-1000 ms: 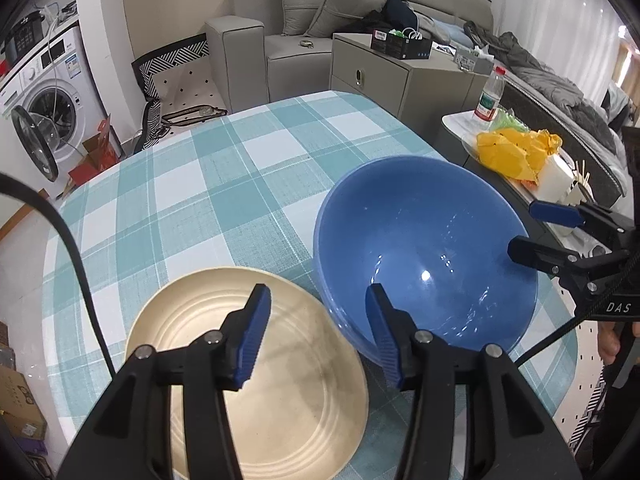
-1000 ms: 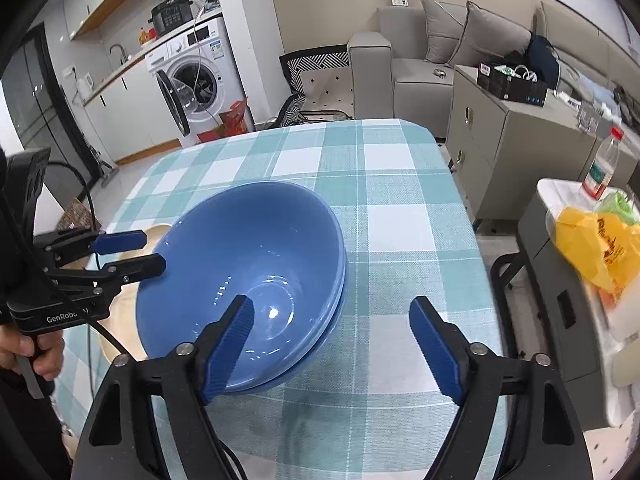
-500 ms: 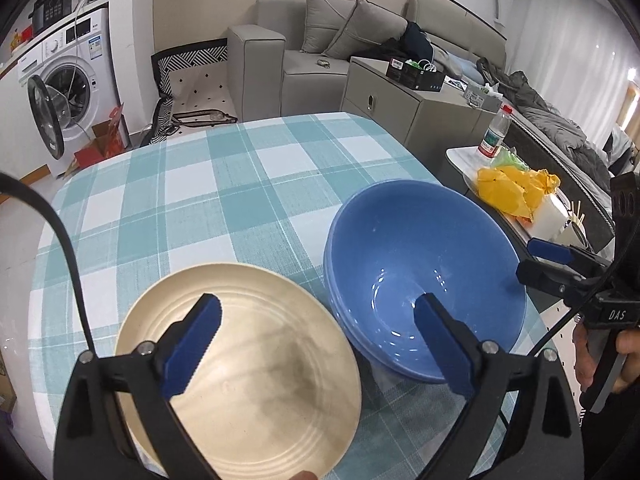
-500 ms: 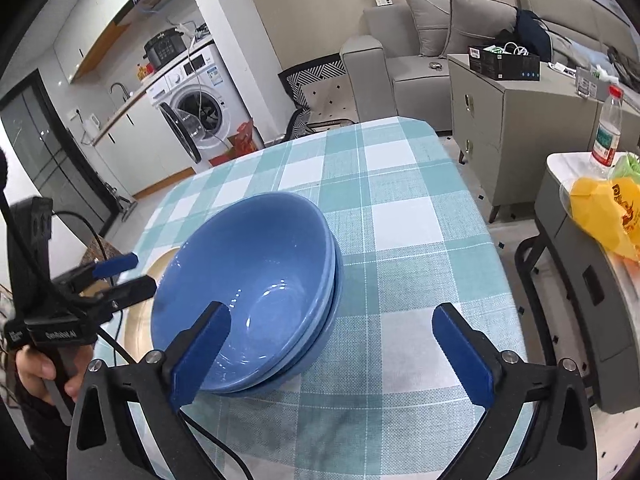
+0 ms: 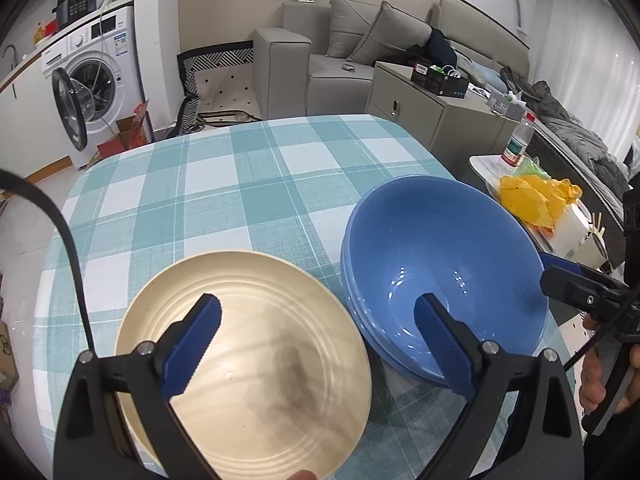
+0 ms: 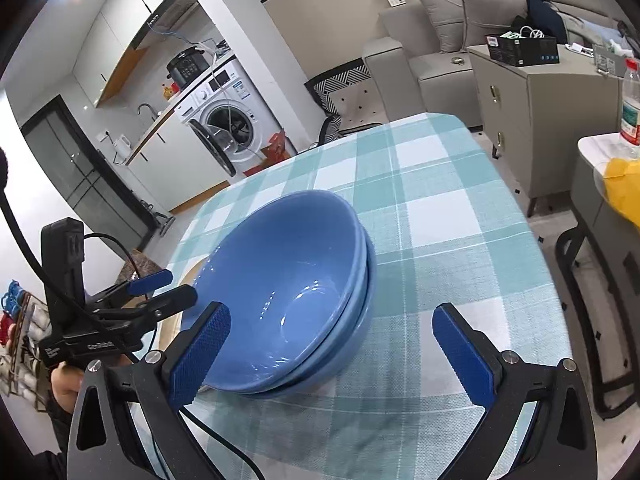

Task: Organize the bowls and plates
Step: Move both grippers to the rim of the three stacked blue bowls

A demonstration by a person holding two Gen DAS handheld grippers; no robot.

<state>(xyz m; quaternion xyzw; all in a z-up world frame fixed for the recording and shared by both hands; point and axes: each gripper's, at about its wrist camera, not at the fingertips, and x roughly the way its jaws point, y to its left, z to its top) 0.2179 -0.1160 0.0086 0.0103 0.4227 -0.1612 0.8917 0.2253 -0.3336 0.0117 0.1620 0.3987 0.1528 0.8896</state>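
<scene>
Cream plate (image 5: pixel 256 364) whole from left wrist; mostly hidden behind blue bowls (image 6: pixel 288 292)

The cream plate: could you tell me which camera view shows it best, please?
The left wrist view: the cream plate lies almost whole beneath the open left gripper. In the right wrist view only a sliver shows behind the blue bowls.

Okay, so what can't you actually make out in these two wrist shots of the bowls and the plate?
- Cream plate: right wrist view, almost all hidden behind the blue bowls and the left gripper.
- Plate's near rim: left wrist view, covered by the left gripper's own fingers.
- Number of stacked blue bowls: rims overlap, exact count unclear in both views.
- Right gripper: left wrist view, cut off by the right edge.
- Bottle label: too small.
</scene>
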